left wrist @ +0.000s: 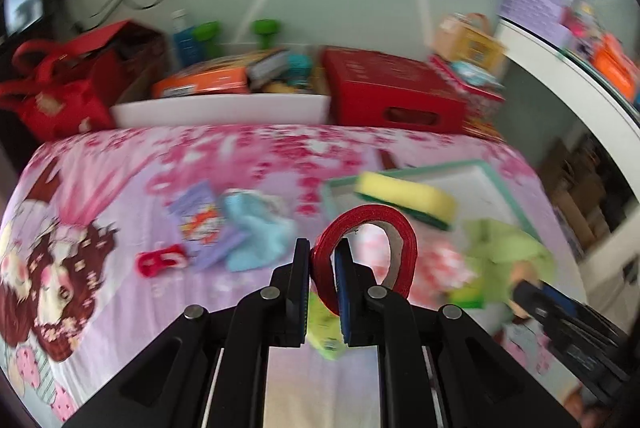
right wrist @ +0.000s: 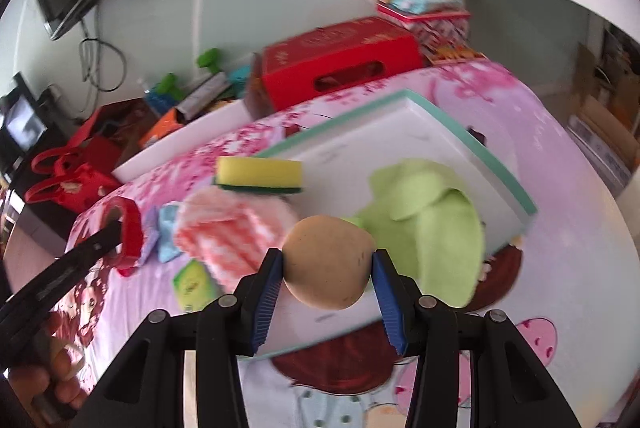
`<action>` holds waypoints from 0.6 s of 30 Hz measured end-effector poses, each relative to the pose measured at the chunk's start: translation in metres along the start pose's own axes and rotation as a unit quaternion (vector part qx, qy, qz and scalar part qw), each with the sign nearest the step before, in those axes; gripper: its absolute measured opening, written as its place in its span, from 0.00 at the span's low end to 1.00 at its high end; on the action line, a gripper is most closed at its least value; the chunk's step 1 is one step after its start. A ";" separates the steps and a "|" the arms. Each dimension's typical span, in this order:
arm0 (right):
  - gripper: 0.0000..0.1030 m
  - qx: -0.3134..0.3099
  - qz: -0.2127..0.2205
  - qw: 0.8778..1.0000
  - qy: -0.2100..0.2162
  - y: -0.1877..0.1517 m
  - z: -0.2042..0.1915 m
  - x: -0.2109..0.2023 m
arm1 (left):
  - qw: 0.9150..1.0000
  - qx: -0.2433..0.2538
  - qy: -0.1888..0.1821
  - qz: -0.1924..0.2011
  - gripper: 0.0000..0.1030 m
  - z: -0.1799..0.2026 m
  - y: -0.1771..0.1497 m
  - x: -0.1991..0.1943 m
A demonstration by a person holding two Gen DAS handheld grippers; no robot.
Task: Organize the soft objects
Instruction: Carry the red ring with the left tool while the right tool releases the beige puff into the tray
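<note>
My left gripper [left wrist: 323,264] is shut on a red ribbon roll [left wrist: 366,252], pinching its rim above the bed. The roll also shows in the right wrist view [right wrist: 130,232]. My right gripper [right wrist: 327,268] is shut on a tan ball [right wrist: 326,262], held over the near edge of a white tray with a teal rim [right wrist: 476,143]. A green cloth [right wrist: 432,224] lies on the tray. A yellow sponge with a green underside [right wrist: 258,175] rests at the tray's left rim. A pink checked cloth [right wrist: 228,232] and a blue cloth [left wrist: 256,228] lie on the bed.
The pink cartoon bedsheet [left wrist: 100,187] covers the bed. A purple packet [left wrist: 200,220], a small red object [left wrist: 160,260] and a green packet [right wrist: 194,284] lie on it. Behind stand a white bin [left wrist: 220,113], a red box [left wrist: 392,91] and a red bag [left wrist: 60,87].
</note>
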State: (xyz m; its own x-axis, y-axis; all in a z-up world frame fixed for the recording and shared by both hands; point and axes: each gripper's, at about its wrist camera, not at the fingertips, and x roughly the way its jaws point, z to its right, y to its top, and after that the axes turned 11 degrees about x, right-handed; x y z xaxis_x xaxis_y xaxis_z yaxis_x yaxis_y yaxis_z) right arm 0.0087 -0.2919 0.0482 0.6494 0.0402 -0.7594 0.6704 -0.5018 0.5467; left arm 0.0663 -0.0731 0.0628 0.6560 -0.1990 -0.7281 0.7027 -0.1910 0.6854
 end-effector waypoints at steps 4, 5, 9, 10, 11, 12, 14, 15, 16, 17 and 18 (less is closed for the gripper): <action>0.47 0.018 -0.004 1.000 -0.007 0.004 0.019 0.003 | 0.999 0.039 -0.038 -0.004 0.12 0.031 0.001 -0.002; 0.47 0.022 -0.004 1.000 -0.006 0.005 0.022 0.004 | 0.998 0.045 -0.043 -0.007 0.12 0.037 0.001 -0.001; 0.47 0.036 -0.008 0.999 0.005 0.005 0.030 0.007 | 0.995 0.076 -0.060 -0.032 0.12 0.065 -0.006 0.011; 0.47 0.039 -0.009 0.999 0.008 0.005 0.031 0.008 | 0.994 0.081 -0.062 -0.036 0.12 0.069 -0.007 0.014; 0.47 0.041 -0.010 0.999 0.009 0.005 0.031 0.009 | 0.993 0.086 -0.064 -0.040 0.12 0.073 -0.009 0.018; 0.47 0.042 -0.009 0.999 0.010 0.005 0.031 0.010 | 0.993 0.091 -0.066 -0.045 0.12 0.078 -0.010 0.021; 0.47 0.043 -0.008 0.999 0.014 0.005 0.030 0.011 | 0.991 0.100 -0.070 -0.056 0.12 0.086 -0.014 0.030; 0.47 0.044 -0.008 0.999 0.017 0.006 0.030 0.012 | 0.990 0.105 -0.070 -0.062 0.12 0.091 -0.017 0.033; 0.47 0.046 -0.007 0.999 0.021 0.006 0.030 0.013 | 0.989 0.111 -0.069 -0.069 0.12 0.096 -0.019 0.038; 0.47 0.046 -0.008 0.999 0.022 0.006 0.030 0.013 | 0.989 0.114 -0.069 -0.072 0.12 0.099 -0.021 0.039; 0.47 0.046 -0.008 0.999 0.021 0.006 0.030 0.015 | 0.988 0.118 -0.068 -0.076 0.12 0.102 -0.022 0.041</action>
State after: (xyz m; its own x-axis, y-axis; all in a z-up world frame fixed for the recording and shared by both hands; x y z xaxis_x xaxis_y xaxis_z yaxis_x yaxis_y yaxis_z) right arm 0.0117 -0.3200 0.0301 0.6543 0.0849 -0.7515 0.6466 -0.5781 0.4976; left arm 0.0497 -0.1752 0.0188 0.4939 -0.2746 -0.8250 0.6962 -0.4436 0.5644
